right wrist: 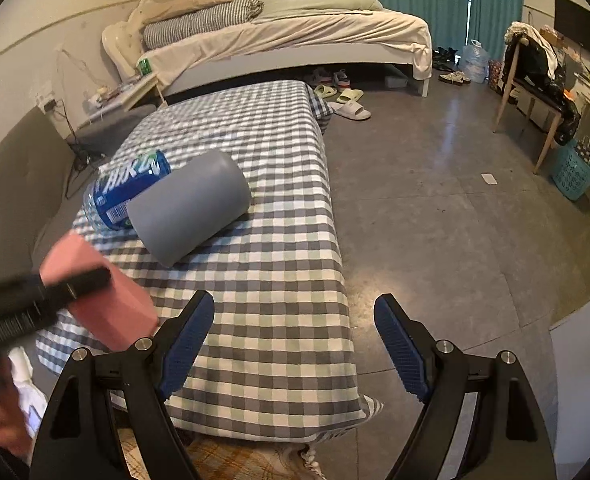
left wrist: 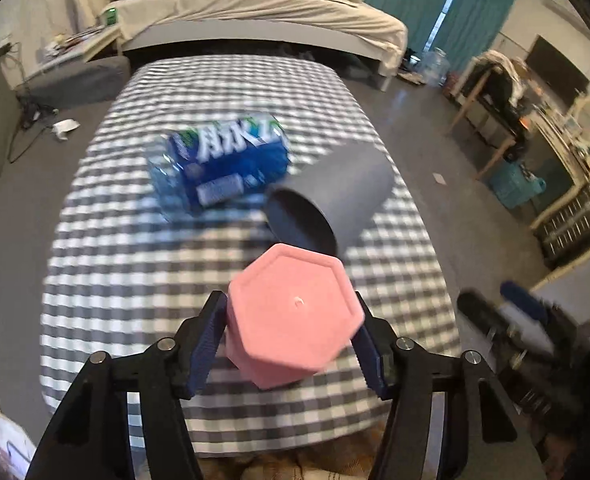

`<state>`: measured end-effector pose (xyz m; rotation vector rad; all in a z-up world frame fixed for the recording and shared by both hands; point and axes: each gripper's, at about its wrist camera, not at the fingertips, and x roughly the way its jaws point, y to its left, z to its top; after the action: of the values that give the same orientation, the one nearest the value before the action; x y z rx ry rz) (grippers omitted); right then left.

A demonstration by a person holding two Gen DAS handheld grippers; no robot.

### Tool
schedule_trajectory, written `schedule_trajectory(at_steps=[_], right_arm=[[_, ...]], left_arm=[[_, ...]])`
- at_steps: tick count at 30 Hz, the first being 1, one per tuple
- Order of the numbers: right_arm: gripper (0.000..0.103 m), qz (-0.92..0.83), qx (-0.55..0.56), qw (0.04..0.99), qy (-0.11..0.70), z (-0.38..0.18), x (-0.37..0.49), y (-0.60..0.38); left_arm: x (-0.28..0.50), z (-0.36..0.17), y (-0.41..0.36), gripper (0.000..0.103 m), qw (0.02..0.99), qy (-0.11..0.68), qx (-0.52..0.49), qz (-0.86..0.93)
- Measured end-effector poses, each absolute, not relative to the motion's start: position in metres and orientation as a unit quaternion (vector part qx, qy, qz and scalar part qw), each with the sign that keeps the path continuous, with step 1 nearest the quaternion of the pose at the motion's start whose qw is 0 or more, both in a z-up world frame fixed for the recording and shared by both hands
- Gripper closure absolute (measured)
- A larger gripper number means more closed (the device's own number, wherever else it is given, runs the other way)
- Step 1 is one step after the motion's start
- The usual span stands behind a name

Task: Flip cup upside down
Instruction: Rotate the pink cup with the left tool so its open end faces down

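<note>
A pink cup [left wrist: 293, 316] with six flat sides is gripped by the left hand-held gripper [left wrist: 291, 344]. Its blue pads [left wrist: 205, 354] are pressed against two sides of the cup, one pad on each side. The flat bottom of the cup is turned toward the left camera, so the cup is tipped over, with its open end pointing away. The cup is held above the near end of the desk [left wrist: 135, 280], which is covered with a gray and white checked cloth. Whether the cup touches the cloth cannot be told.

In the right view, the pink cup [right wrist: 107, 304] is seen at the left edge of the desk [right wrist: 279, 280], with a black finger of the left hand-held gripper across it.

The right hand-held gripper [right wrist: 295, 340] is spread wide and nothing is held in it. It is held over the near right corner of the desk, partly above the floor.

A gray cup [left wrist: 335, 196] is lying on its side near the middle of the desk, with its open mouth toward the near end. A blue bottle [left wrist: 219, 164] is lying on its side just beside the gray cup, toward the left edge. The two look like they touch.
</note>
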<state>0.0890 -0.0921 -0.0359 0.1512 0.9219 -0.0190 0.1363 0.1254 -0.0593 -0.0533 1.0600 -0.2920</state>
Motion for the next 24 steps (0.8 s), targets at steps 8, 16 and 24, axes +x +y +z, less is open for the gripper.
schedule_trajectory(at_steps=[8, 16, 24], right_arm=[[0.021, -0.003, 0.081, 0.888, 0.453, -0.035, 0.085, -0.097], [0.021, -0.006, 0.084, 0.882, 0.464, -0.043, 0.087, -0.096], [0.021, -0.002, 0.079, 0.877, 0.473, -0.051, 0.094, -0.088]], left_arm=[[0.120, -0.083, 0.125, 0.022, 0.862, 0.484, -0.029, -0.150], [0.111, -0.104, 0.117, 0.038, 0.868, 0.473, 0.027, -0.147], [0.115, -0.104, 0.120, 0.038, 0.874, 0.463, 0.036, -0.142]])
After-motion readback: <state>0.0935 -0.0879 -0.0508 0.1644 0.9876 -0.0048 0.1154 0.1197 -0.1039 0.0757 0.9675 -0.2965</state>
